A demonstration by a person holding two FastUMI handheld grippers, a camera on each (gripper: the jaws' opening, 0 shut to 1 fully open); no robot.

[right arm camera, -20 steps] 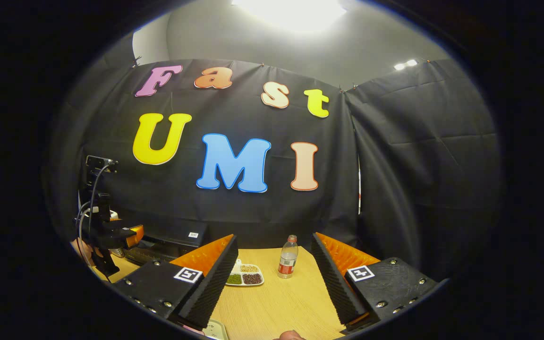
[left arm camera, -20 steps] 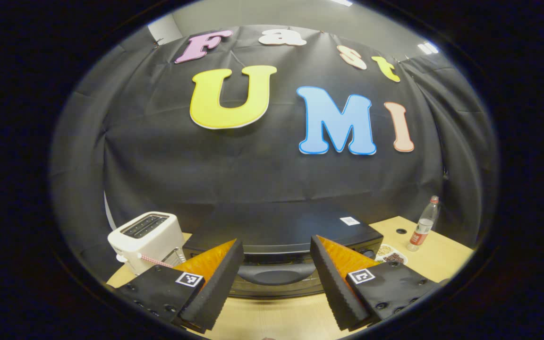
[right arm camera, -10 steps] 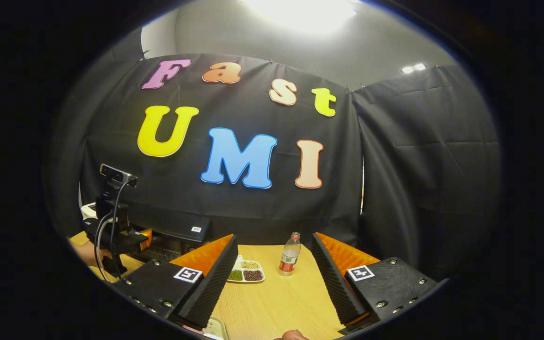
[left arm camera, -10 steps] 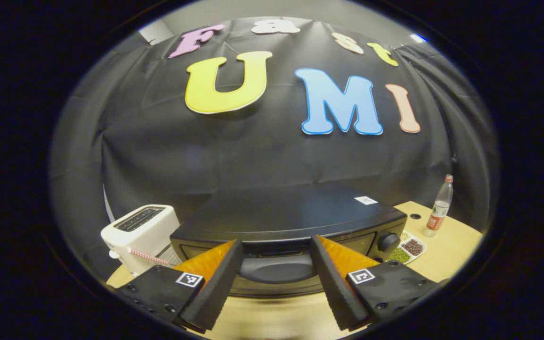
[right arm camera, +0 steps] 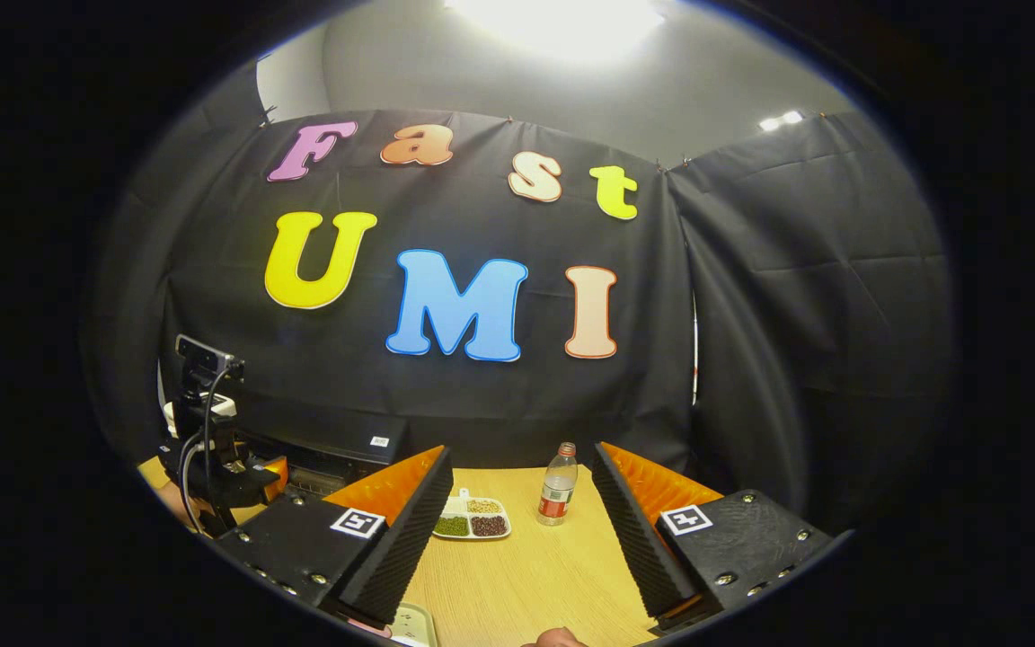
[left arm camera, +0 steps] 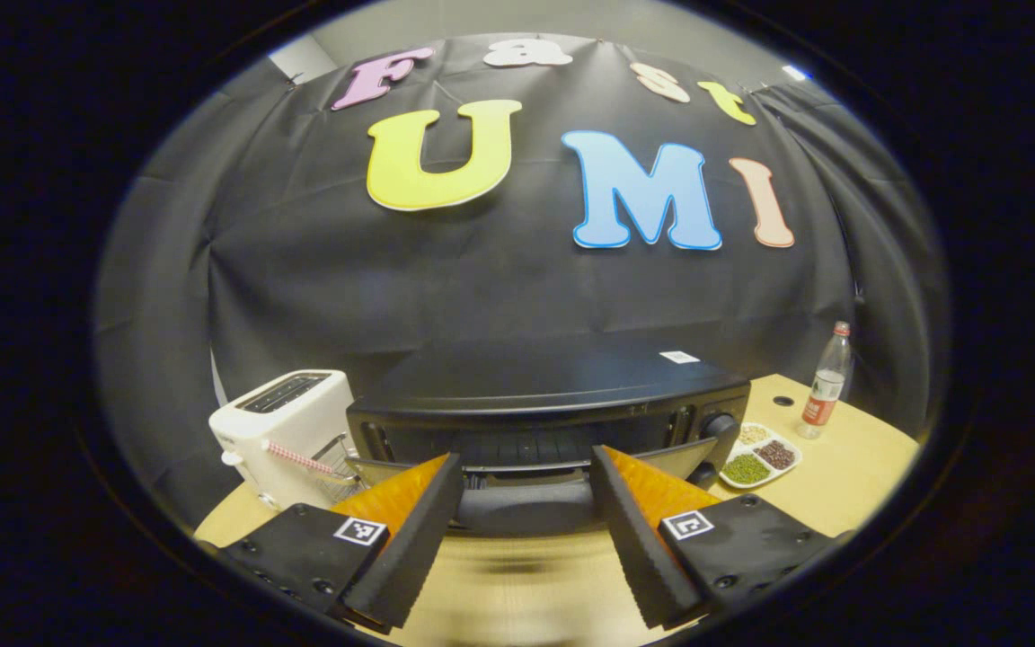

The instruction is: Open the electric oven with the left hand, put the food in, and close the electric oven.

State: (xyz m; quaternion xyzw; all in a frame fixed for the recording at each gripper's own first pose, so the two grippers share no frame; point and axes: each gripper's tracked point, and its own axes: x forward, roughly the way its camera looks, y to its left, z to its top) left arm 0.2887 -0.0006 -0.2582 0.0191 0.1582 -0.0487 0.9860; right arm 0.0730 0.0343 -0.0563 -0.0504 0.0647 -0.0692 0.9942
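In the left gripper view the left gripper [left arm camera: 525,530] is sitting at the bottom centre of the frame with its jaws standing wide apart, the oven's door handle [left arm camera: 522,519] lying in the gap between them; the handle is blurred and I cannot tell whether either finger is touching it. The oven [left arm camera: 553,404] is filling the lower middle of the frame, its door [left arm camera: 675,454] tilting outward at the top and showing the dark cavity and rack bars behind. A white toaster [left arm camera: 279,436] is standing just beside the oven at lower left. At lower right a divided food tray [left arm camera: 758,456] is resting on the tabletop [left arm camera: 841,467] close to the oven's knob side, and a bottle [left arm camera: 825,380] is standing upright a little farther right, near the black cloth wall.

In the right gripper view the right gripper [right arm camera: 522,530] is hovering at the bottom centre, jaws open and holding nothing. Between its fingers, farther off, the tray [right arm camera: 473,521] and the bottle [right arm camera: 558,483] are sitting side by side on the tabletop [right arm camera: 526,584]. At lower left the oven [right arm camera: 338,445] is showing partly, with the left gripper [right arm camera: 239,472] and its cabled camera in front of it
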